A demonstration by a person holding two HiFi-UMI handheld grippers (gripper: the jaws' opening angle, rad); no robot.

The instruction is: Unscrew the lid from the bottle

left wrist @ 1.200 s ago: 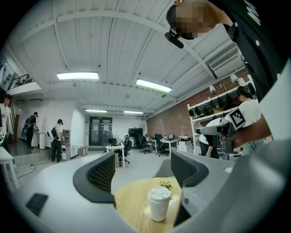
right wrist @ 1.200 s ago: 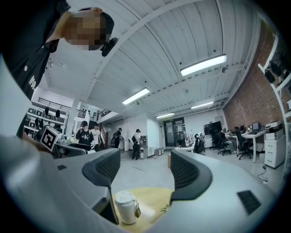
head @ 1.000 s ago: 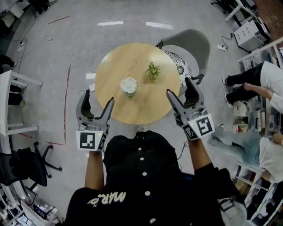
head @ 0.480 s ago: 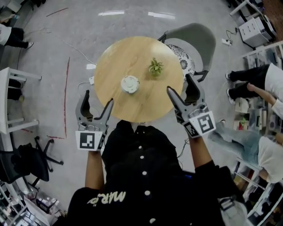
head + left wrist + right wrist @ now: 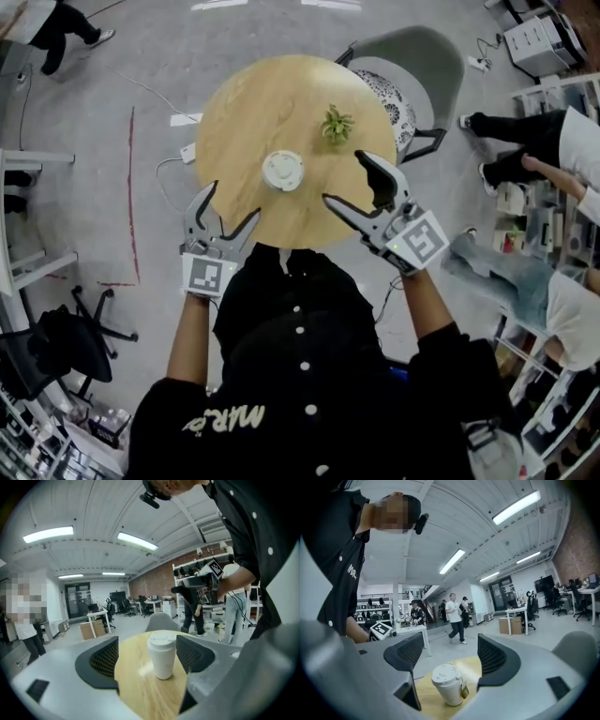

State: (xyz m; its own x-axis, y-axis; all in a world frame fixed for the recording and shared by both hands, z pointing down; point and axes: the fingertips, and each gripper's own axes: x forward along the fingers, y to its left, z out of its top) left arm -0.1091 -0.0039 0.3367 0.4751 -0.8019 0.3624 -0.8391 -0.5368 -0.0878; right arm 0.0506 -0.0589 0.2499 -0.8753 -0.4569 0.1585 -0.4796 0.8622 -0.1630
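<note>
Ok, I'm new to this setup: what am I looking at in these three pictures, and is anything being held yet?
There is no robot here: a person holds one pair of tongs in each hand. The head view looks down from a camera on the person's head. The left tongs show on its left and the right tongs on its right. The other two pictures come from cameras riding on each pair of tongs, looking out along its jaws. On the round wooden table stand a white bottle with its lid on and a small green plant. Both tongs are open and empty, and the right jaws have just opened a little further. The bottle stands ahead of each pair, untouched.
</note>
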